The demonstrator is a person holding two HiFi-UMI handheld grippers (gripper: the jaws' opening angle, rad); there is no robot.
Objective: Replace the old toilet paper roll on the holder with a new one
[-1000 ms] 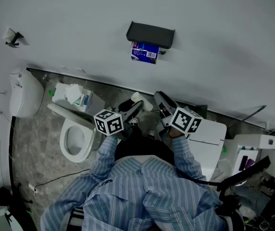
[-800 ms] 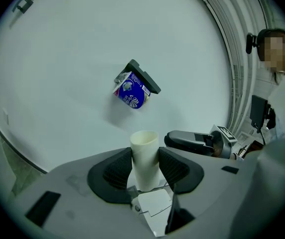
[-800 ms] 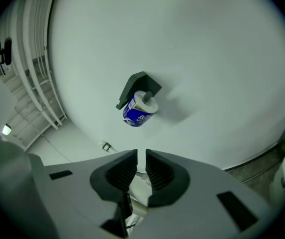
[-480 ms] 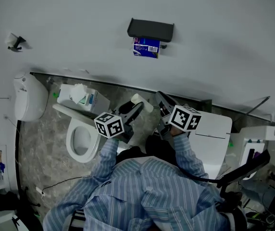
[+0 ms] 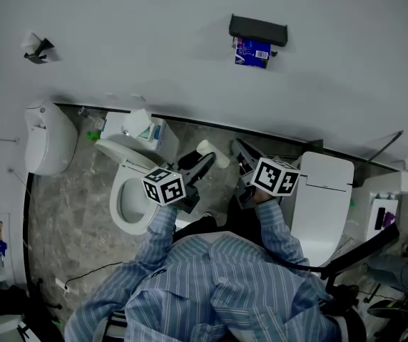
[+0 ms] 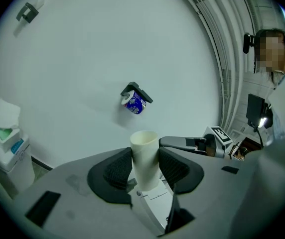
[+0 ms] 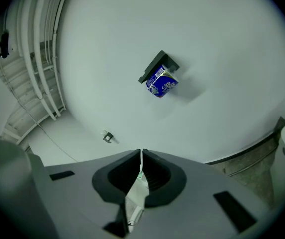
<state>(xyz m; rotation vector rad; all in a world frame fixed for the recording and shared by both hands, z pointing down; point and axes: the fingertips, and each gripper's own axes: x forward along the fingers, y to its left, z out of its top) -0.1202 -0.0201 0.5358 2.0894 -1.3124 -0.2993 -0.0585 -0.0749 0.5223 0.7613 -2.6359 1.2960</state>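
A black holder [image 5: 258,28] is fixed high on the white wall, and a roll in blue printed wrap [image 5: 252,52] hangs under it. Both also show in the left gripper view, the holder [image 6: 138,92] above the roll [image 6: 134,105]. My left gripper [image 6: 145,166] is shut on a bare pale cardboard tube [image 6: 145,158], which stands upright between the pads. In the head view this tube [image 5: 213,153] sticks out past the left gripper [image 5: 205,161]. My right gripper [image 7: 141,168] is shut with nothing in it and points towards the wrapped roll [image 7: 161,83], well short of it.
A white toilet [image 5: 136,191] stands at the left with a tissue box [image 5: 141,127] on its cistern. Further left is a white wall unit [image 5: 47,137]. A white lidded bin [image 5: 324,198] stands at the right. A small hook [image 5: 38,48] sits high on the wall.
In the head view the holder, toilet and bin have slid to the right and the holder sits higher and smaller. Both grippers stay in front of the body, the tube still held.
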